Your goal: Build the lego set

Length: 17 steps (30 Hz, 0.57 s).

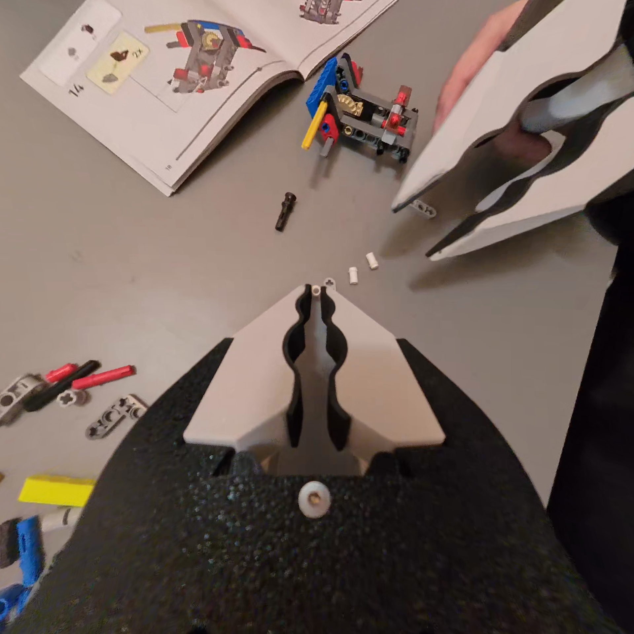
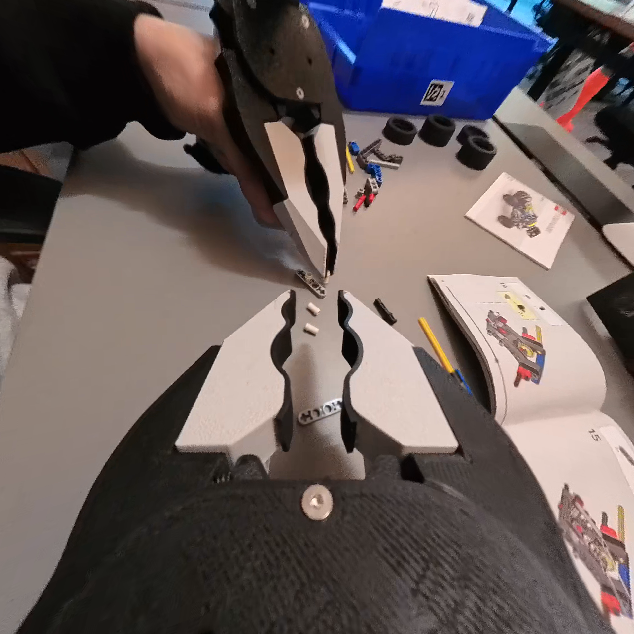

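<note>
Early in the build: your left tool point(image 1: 316, 289) pinched a small white pin point(image 1: 316, 291) mid-frame, right tool point(image 2: 316, 291) spread, chassis point(image 1: 362, 111) half-built at upper centre, wheels point(image 2: 439, 133) loose on the desk point(image 2: 171, 308).

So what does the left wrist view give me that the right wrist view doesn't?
Left wrist only: the part-built model and the red pins among loose parts.

Right wrist only: black tyres, a blue bin, a closed booklet, and the grey beam under the open right gripper.

Both: the open instruction book, the black pin, two white pins, and the left gripper shut on a third.
</note>
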Tool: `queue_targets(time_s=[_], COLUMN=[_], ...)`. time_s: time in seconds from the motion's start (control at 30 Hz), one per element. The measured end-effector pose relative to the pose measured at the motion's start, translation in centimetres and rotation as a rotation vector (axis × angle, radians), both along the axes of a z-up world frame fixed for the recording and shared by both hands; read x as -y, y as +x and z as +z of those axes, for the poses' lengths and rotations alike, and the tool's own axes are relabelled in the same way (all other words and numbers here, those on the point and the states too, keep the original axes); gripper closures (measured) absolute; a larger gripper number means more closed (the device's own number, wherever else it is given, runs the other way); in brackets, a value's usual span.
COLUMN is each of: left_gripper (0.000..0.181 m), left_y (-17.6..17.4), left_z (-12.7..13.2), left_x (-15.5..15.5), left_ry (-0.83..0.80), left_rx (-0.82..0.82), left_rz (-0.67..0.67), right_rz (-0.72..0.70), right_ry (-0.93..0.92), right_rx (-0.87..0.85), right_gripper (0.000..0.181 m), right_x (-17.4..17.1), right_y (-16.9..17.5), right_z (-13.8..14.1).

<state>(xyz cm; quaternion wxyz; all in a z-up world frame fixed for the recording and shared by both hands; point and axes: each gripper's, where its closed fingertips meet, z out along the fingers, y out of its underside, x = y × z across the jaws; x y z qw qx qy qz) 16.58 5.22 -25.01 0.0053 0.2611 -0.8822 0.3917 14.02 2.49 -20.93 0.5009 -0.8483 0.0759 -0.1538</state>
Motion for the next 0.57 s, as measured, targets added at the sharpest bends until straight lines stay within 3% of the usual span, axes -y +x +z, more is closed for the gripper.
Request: queue_targets(time_s=[0.3, 0.43, 0.57], left_gripper=[0.18, 0.179, 0.179], left_y=[-2.3, -1.2, -1.5], left_z=[-0.1, 1.9, 2.4], left_x=[1.3, 0.8, 0.2], left_ry=[-0.015, -0.083, -0.062], left_rx=[0.001, 0.111, 0.26], left_rz=[-0.24, -0.208, -0.275], right_rz=[0.092, 0.082, 0.048], right_ry=[-0.158, -0.169, -0.195], right_rx=[-0.04, -0.058, -0.082], right_gripper=[0.152, 0.152, 0.154], right_x=[-1.2, -1.7, -2.1], right_y=[0.3, 0.0, -0.2], right_z=[-2.5, -3.3, -4.2])
